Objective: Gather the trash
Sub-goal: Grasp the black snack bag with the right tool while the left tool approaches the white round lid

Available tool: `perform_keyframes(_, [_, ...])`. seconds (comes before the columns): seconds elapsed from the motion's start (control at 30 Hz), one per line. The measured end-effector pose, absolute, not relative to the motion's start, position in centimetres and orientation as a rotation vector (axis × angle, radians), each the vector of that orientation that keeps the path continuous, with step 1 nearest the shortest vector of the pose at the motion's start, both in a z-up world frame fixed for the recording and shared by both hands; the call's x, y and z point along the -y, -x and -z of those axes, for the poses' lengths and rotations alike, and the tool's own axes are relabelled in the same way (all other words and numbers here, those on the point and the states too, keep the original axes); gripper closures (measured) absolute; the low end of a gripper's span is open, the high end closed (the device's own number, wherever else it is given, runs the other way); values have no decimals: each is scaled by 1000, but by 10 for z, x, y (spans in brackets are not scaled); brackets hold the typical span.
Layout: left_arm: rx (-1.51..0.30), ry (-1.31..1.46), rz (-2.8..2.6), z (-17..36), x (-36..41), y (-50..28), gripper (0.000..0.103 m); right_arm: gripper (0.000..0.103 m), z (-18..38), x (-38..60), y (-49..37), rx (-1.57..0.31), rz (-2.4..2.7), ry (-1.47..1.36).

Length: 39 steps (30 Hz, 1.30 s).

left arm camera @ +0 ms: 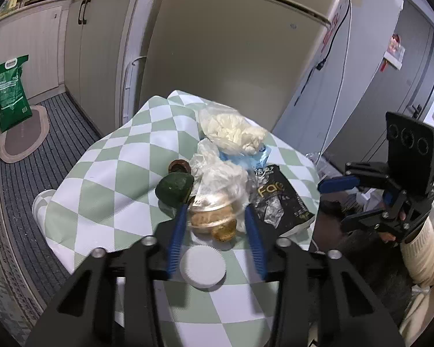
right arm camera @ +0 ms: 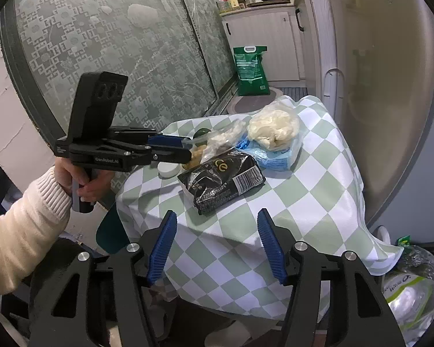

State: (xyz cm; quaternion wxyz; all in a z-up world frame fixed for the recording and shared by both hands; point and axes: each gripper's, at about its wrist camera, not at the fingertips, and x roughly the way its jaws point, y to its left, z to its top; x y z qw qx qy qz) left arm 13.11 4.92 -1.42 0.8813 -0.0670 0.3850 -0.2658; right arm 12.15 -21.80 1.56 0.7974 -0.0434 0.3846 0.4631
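On a small table under a green-and-white checked cloth (left arm camera: 115, 173) (right arm camera: 303, 202) lies a heap of trash. My left gripper (left arm camera: 214, 208) (right arm camera: 188, 147) has its blue fingers on either side of a clear bag of brownish food scraps (left arm camera: 214, 222), pads against the plastic. Around it lie a green avocado (left arm camera: 175, 188), a black snack wrapper (left arm camera: 277, 199) (right arm camera: 222, 179), a white fluted cup (left arm camera: 202, 266) (right arm camera: 167, 169), a bag of white tissue (left arm camera: 231, 127) (right arm camera: 272, 128) and a blue pack (right arm camera: 272, 156). My right gripper (right arm camera: 217, 212) (left arm camera: 329, 199) stands open and empty over the table's near edge.
A fridge (left arm camera: 231, 43) (right arm camera: 376, 86) stands right behind the table. A green sack (left arm camera: 11, 92) (right arm camera: 250, 69) leans by the cabinets on the striped mat. A patterned glass door (right arm camera: 101, 43) is to the left. Filled plastic bags (right arm camera: 410, 289) sit on the floor at the right.
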Motion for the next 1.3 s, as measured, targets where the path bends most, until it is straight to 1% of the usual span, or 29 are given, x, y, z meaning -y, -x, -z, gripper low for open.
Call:
perform_keyframes(0.07, [-794, 163, 561, 13, -52, -130, 72, 45, -15, 217, -122, -825, -991, 91])
perform_keyframes(0.1, [-790, 176, 567, 12, -52, -130, 74, 46, -16, 216, -122, -826, -991, 90])
perform_keyframes(0.13, [-785, 187, 572, 12, -52, -131, 77, 45, -15, 215, -122, -825, -989, 89])
perform_keyframes(0.3, [-770, 251, 601, 11, -54, -133, 83, 46, -16, 210, -124, -827, -985, 87])
perform_keyframes(0.37, [-767, 259, 617, 11, -52, -134, 88, 46, -16, 209, -124, -826, -981, 87])
perform_keyframes(0.5, [-775, 257, 636, 12, -45, -136, 91, 46, -16, 209, -125, -825, -978, 81])
perform_keyframes(0.57, [-774, 263, 639, 13, -43, -137, 98, 46, -16, 209, -125, -823, -976, 81])
perform_keyframes(0.63, [-766, 279, 633, 14, -44, -136, 100, 46, -15, 208, -126, -828, -981, 81])
perform_keyframes(0.73, [-754, 301, 624, 15, -46, -136, 103, 46, -14, 206, -125, -820, -973, 97])
perform_keyframes(0.9, [-719, 314, 625, 8, -44, -130, 103, 46, -16, 205, -123, -799, -958, 102])
perform_keyframes(0.93, [-711, 310, 625, 5, -43, -128, 103, 44, -16, 205, -123, -794, -956, 105])
perform_keyframes(0.97, [-704, 310, 627, 3, -43, -127, 103, 36, -16, 204, -123, -790, -956, 106])
perform_keyframes(1.03, [-687, 307, 626, -3, -42, -124, 103, 25, -17, 202, -122, -772, -945, 107])
perform_keyframes(1.3, [-642, 312, 632, -21, -44, -114, 103, 23, -10, 176, -126, -725, -922, 207])
